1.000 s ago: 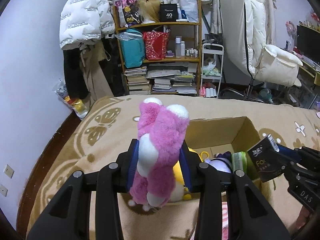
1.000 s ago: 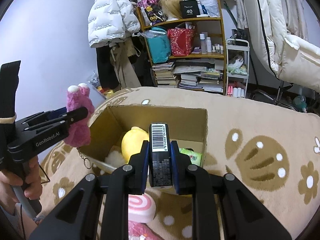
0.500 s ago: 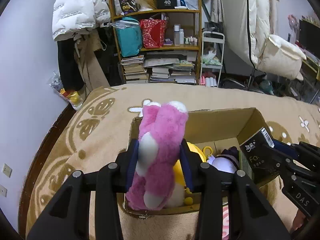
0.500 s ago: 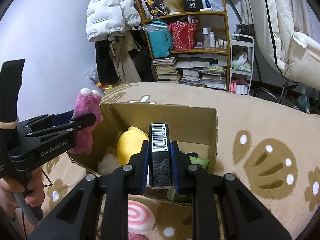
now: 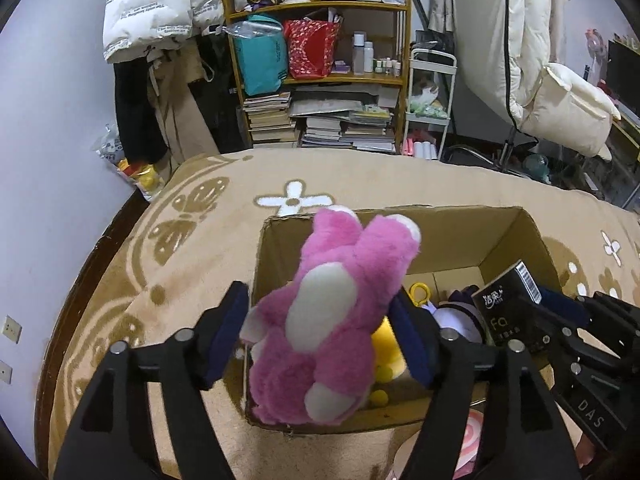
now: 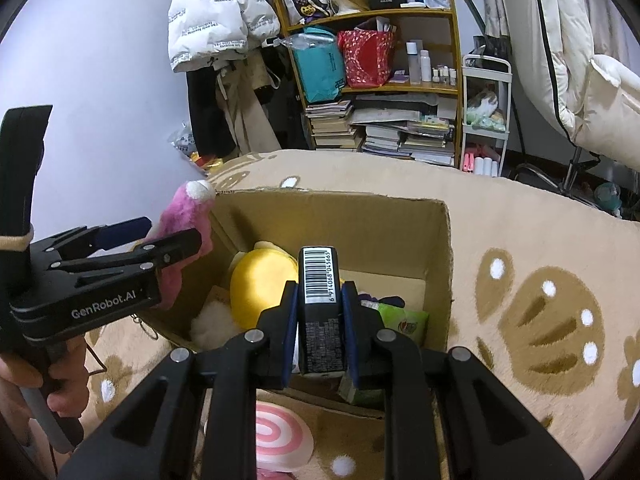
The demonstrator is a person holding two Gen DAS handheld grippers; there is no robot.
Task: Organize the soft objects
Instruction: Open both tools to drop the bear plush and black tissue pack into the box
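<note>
Left wrist view: the left claw [image 5: 320, 328] is opening over the cardboard box [image 5: 532, 236], so the pink plush bear [image 5: 336, 320] can drop inside. The right claw [image 6: 320, 320] clamps a black tissue pack [image 6: 318, 300] above the box, ready to follow.
</note>
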